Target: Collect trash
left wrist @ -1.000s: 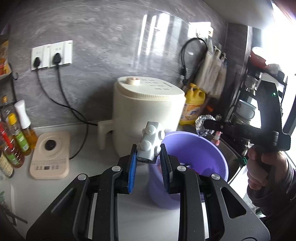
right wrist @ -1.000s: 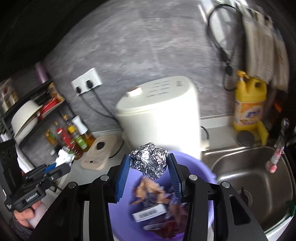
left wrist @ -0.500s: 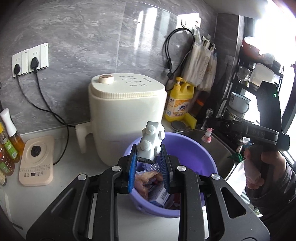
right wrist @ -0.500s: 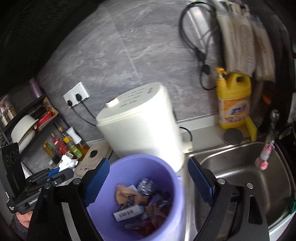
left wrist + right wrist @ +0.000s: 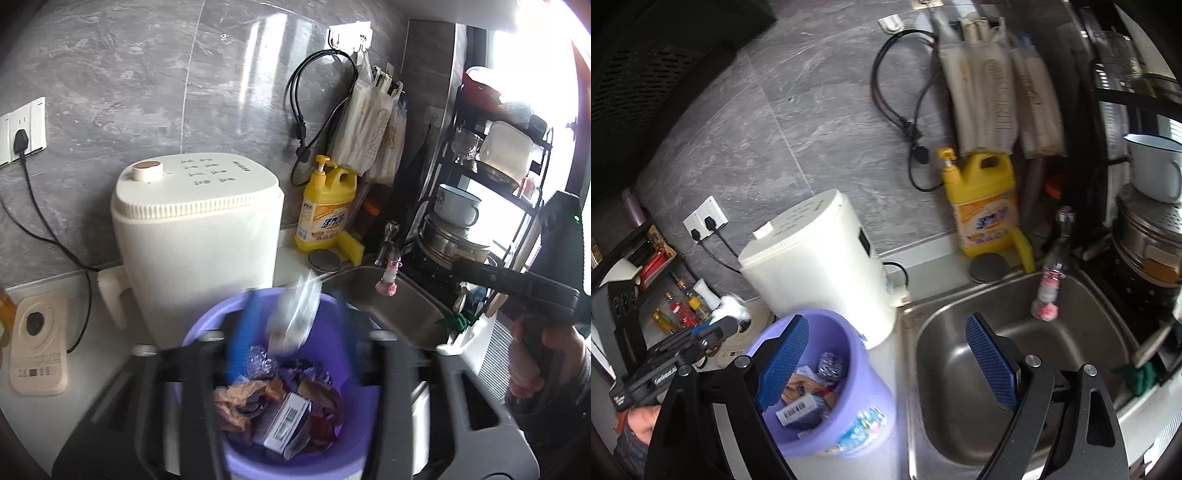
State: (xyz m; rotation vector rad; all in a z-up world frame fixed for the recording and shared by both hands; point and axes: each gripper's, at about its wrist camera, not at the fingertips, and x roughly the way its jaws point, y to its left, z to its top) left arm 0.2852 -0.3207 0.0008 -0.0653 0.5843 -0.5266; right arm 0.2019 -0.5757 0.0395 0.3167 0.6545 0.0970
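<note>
While half a second ago the left tongs (image 5: 291,325) were clamped on a white knobbed plastic piece (image 5: 293,317) above the bin (image 5: 207,332), their blue pads now stand well apart in a smear of motion blur, and the piece shows as a pale streak between them, over the bin's mouth; whether a pad touches it cannot be told. In the right wrist view the same piece (image 5: 731,308) appears as a white blur at the tip of the left tongs (image 5: 716,326). The right tongs (image 5: 886,365) are wide open and hold nothing, as they were half a second ago, but their view has swung toward the sink (image 5: 1082,314), so that one ribbed blue pad lies over the bin (image 5: 857,354) and the other over the steel basin. The bin is a round lilac plastic bucket standing on the pale tabletop (image 5: 99,354), against a cream, rounded appliance (image 5: 195,236) and beside the sink. Inside it lie a crumpled ball of foil (image 5: 260,363), a small box with a barcode (image 5: 286,421) and brownish crinkled wrappers (image 5: 240,402). A yellow detergent bottle (image 5: 327,210) with a pump stands by the grey stone-look wall.
</note>
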